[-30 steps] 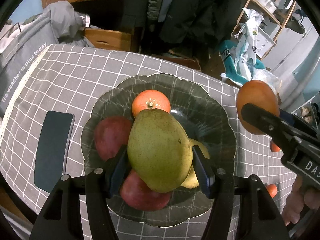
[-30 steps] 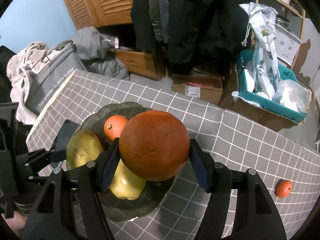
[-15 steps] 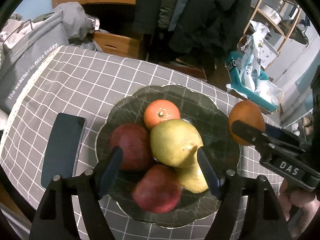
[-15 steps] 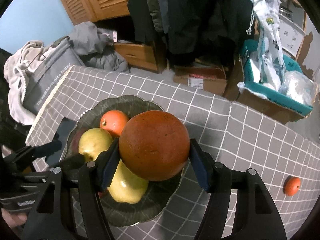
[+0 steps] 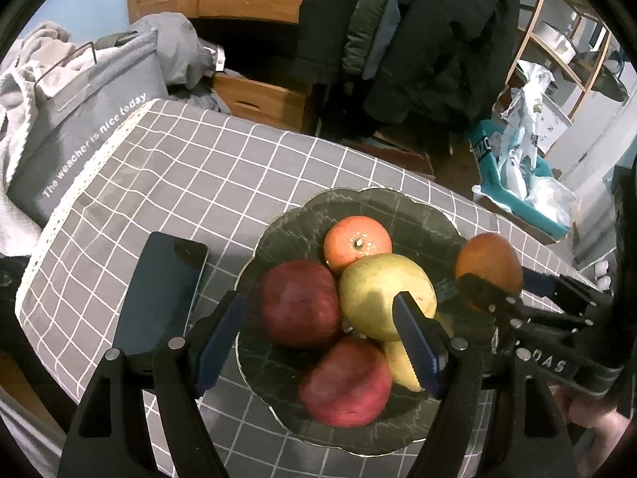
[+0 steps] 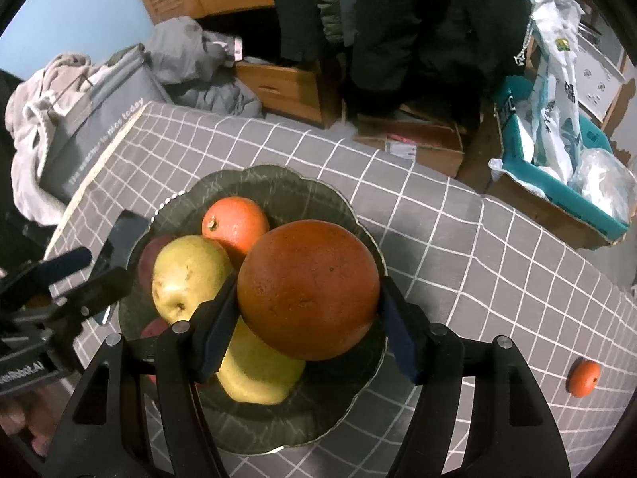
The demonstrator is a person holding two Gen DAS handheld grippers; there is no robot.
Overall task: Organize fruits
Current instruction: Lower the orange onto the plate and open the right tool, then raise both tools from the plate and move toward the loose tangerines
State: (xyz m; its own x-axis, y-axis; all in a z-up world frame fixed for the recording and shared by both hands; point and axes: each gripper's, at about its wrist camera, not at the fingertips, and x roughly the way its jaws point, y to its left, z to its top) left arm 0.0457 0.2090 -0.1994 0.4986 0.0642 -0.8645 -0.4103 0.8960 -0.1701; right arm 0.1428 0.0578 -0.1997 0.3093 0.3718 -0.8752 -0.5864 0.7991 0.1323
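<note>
The big orange (image 6: 308, 288) sits between the pads of the right claw (image 6: 306, 318), low in the middle of the right view, hanging just above the dark scalloped plate (image 6: 350, 215). The jaws are easing apart around it, though the pads look to be on its sides yet, so I judge it is about to be let go onto the pile.

The left claw (image 5: 318, 338), at the bottom of its own view, stands open with nothing in it. The green pear (image 5: 384, 294) lies free on the heap just beyond its tips, propped on two red apples (image 5: 300, 306) and a yellow fruit, with a small orange (image 5: 356, 241) behind. The plate's rim seems to keep the round fruit from rolling off.

One small tangerine (image 6: 583, 378) lies alone on the checked cloth (image 6: 458, 239) at the lower right. A phone (image 5: 159, 302) lies left of the plate
</note>
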